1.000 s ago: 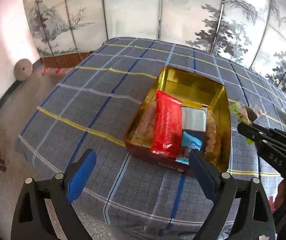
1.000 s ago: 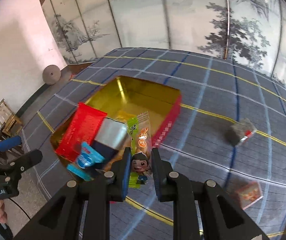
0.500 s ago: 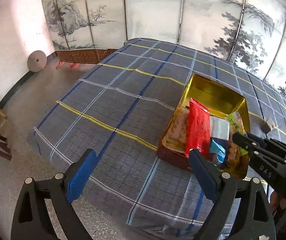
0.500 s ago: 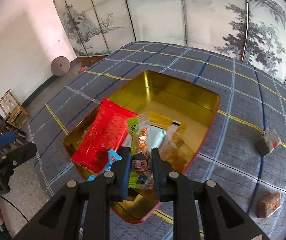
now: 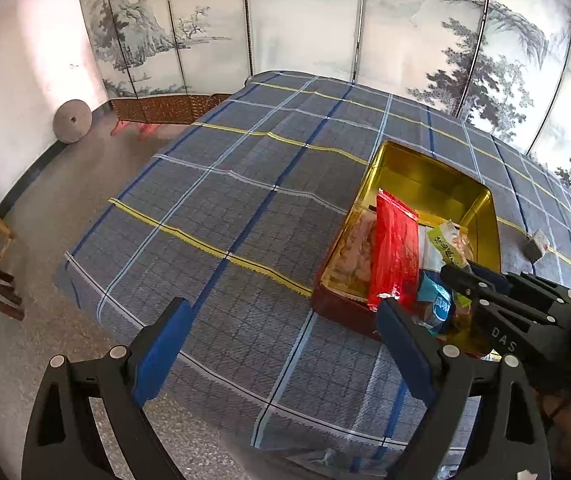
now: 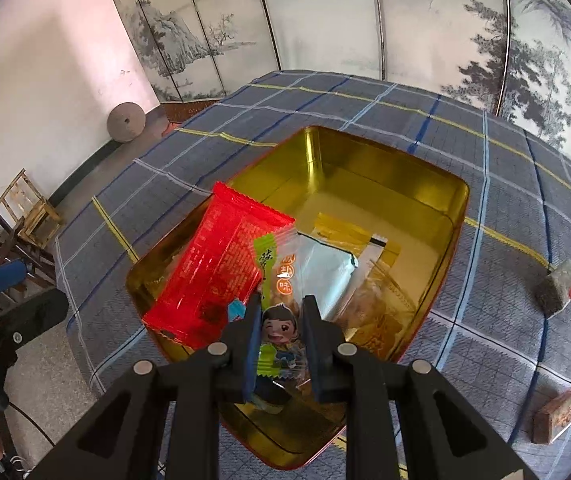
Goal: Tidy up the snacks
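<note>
The left gripper (image 5: 281,344) is held spread wide above the near-left part of the desk (image 5: 245,184), which is covered by a blue plaid cloth; nothing is seen between its blue pads. Near the middle of the desk a gold tin (image 6: 385,168) with a red outer wall is set, its far half bare. In its near-left part a red packet (image 6: 221,264) is propped, tilted against the rim, with a small blue wrapper (image 5: 439,308) below it at the near edge. Beside these, a silver pouch (image 6: 325,272) and a yellow sachet (image 6: 349,232) are laid on the tin's floor. The right gripper (image 6: 279,332) is held over the near edge of the tin, pinched on a green cartoon snack bag (image 6: 277,308), which is kept upright. Toward the right edge of the desk, a dark wrapped snack (image 6: 557,292) and a brown wrapped block (image 6: 555,418) are left lying outside the tin.
</note>
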Tool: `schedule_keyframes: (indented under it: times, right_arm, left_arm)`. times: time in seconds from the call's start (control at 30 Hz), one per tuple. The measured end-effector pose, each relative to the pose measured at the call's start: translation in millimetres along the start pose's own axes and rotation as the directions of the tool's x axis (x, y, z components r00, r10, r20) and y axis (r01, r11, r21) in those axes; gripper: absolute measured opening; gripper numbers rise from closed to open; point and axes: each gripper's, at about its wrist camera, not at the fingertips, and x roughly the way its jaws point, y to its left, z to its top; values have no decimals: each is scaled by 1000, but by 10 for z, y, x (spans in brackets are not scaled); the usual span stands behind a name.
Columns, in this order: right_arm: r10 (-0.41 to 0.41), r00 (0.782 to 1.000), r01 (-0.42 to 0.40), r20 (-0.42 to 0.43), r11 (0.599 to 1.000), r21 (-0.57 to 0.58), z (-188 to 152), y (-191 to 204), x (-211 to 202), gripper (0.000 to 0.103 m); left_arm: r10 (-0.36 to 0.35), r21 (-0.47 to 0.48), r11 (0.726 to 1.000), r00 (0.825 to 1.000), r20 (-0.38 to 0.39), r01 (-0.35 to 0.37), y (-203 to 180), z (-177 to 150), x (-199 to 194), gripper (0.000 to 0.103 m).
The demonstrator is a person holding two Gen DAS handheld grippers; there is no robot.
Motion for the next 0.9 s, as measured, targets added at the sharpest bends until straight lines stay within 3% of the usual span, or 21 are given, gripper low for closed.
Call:
schedule_keyframes:
  times: [0.37,0.47,0.73,0.9]
  right_arm:
    - [-1,1000,0,-18,1000,-30,-55,29,57,23]
    - [3,1000,-4,-11,999,-41,-50,30,10,34]
    - [20,999,-18,42,998,-54,-57,-29,-278,40]
    - [-31,995,39,90,996,-77,-164,-233,-536,47]
  left_arm:
    - [-1,40,999,1000,-5,1,-133,-1,15,92]
    - [-1,51,999,1000,-7,1,-188,-7,18,92]
    - [-7,75,997,1000,7,6,-312,-11,-38,92]
    - [-26,95,995,1000,11,25,-442,-19,-49,92]
